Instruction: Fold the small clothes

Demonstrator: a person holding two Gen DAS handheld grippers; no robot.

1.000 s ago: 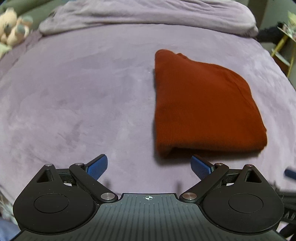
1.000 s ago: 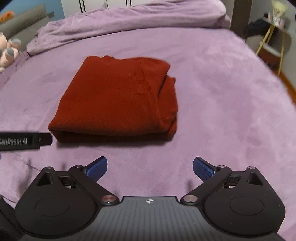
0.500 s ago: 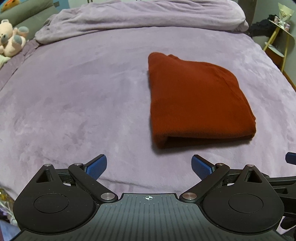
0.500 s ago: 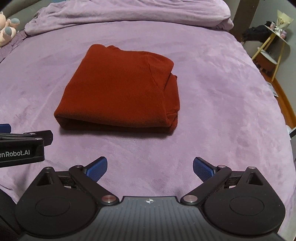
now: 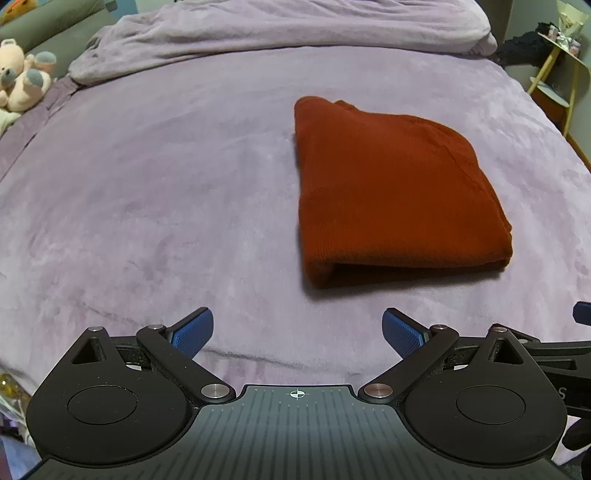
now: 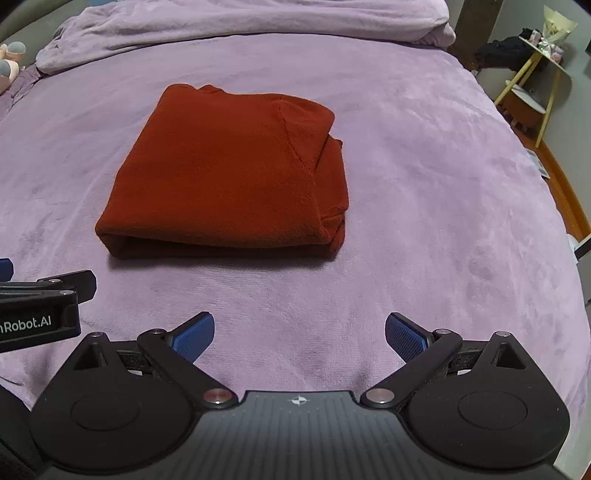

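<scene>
- I have the left gripper point(image 5: 297, 328) hovering low over the purple bed point(image 5: 147, 206), its blue fingers point(image 5: 194, 329) spread wide with nothing between them.
- My right gripper point(image 6: 300, 329) sits the same way: fingers point(image 6: 406, 338) fully apart, holding nothing, only bedspread showing in the gap.
- The red garment point(image 6: 229, 177) lies folded into a compact, roughly square bundle flat on the bed, apart from both grippers.
- From the left wrist view I see the garment point(image 5: 391, 192) at about 1 o'clock, its folded edge facing me and casting a shadow on the cover.
- From the right wrist view it sits at about 11 o'clock, with layered folds stacked along its right side.
- The left gripper's black body point(image 6: 40, 302) shows at 9 o'clock in the right view, near the garment's front left corner but not touching it.
- A bunched lilac duvet point(image 5: 280, 33) lies across the far end of the bed at 12 o'clock.
- A plush toy point(image 5: 22, 81) rests at 10 o'clock in the left view, beside the bed's edge.
- A small yellow-legged side table point(image 6: 532, 81) stands off the bed at 2 o'clock in the right view.
</scene>
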